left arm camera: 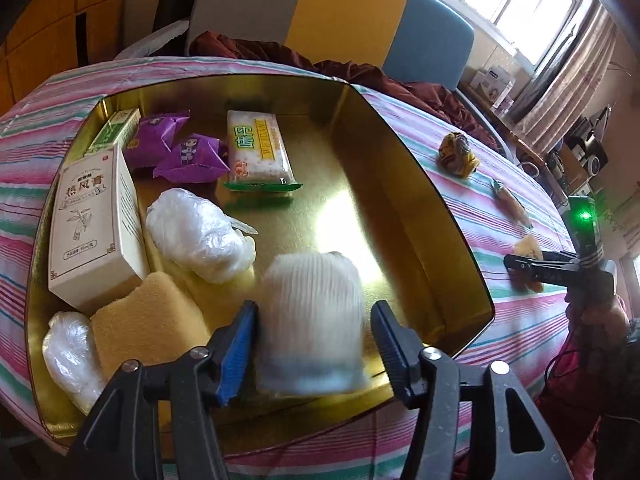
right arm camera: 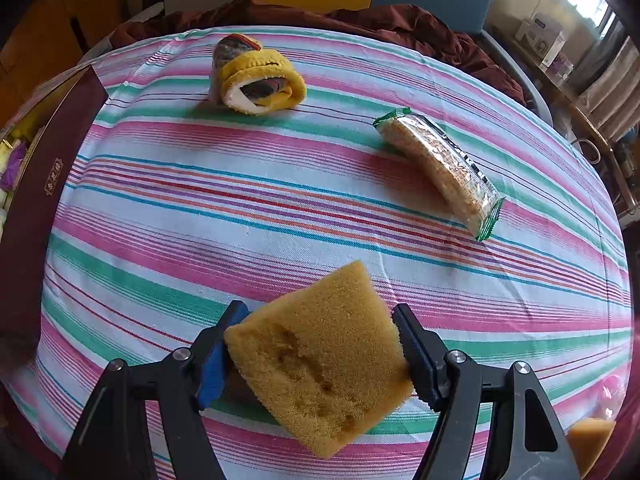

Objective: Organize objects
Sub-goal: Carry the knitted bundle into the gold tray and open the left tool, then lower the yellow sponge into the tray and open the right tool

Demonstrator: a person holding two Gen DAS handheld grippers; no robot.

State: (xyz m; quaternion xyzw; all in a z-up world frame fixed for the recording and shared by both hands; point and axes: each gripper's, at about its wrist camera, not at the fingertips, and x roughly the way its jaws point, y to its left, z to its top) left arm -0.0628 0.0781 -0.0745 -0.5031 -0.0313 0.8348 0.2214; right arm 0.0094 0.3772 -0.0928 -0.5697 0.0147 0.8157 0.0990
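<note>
My left gripper hangs over the near part of a gold tin box. A white ribbed bundle, blurred, is between its jaws; the right jaw stands apart from it, so the gripper is open. The box holds a white carton, purple packets, a cracker pack, plastic-wrapped bundles and a yellow sponge. My right gripper is shut on a yellow sponge above the striped cloth; it also shows in the left wrist view.
On the striped tablecloth lie a rolled yellow cloth and a green-edged cracker pack. The box's maroon outer wall is at the left. Another sponge piece sits at the lower right. A dark red blanket lies behind.
</note>
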